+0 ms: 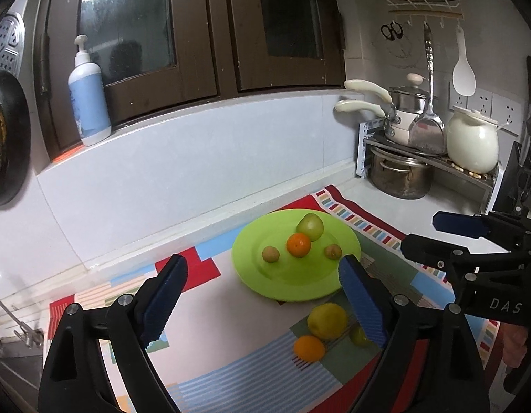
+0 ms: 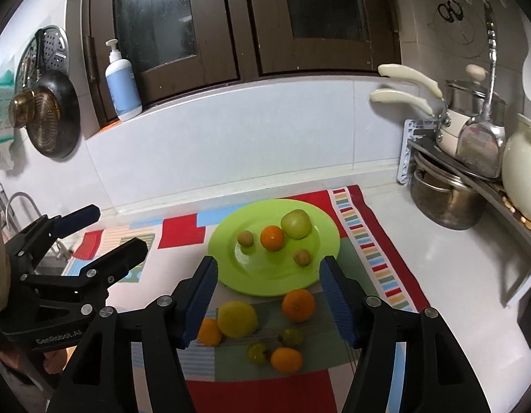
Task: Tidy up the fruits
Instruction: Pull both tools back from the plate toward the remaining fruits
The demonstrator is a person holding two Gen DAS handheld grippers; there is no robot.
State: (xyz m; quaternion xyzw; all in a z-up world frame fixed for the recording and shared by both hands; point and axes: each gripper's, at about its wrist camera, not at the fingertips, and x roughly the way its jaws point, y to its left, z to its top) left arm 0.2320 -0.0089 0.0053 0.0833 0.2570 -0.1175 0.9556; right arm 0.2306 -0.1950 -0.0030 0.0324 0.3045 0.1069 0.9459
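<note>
Kitchen tabletop: four fruits are seen on the green plate; five lie just before it. Both empty, open hand-held grippers are held over these; another pick-up is judged next.

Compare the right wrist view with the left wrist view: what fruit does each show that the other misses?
Only the right wrist view shows the large orange just below the plate, two small green fruits and a third orange nearest the camera. Only the left wrist view shows the white rice paddle whole. Both share the round lime-green plate holding four fruits, the big yellow-green fruit and the patterned mat.
</note>
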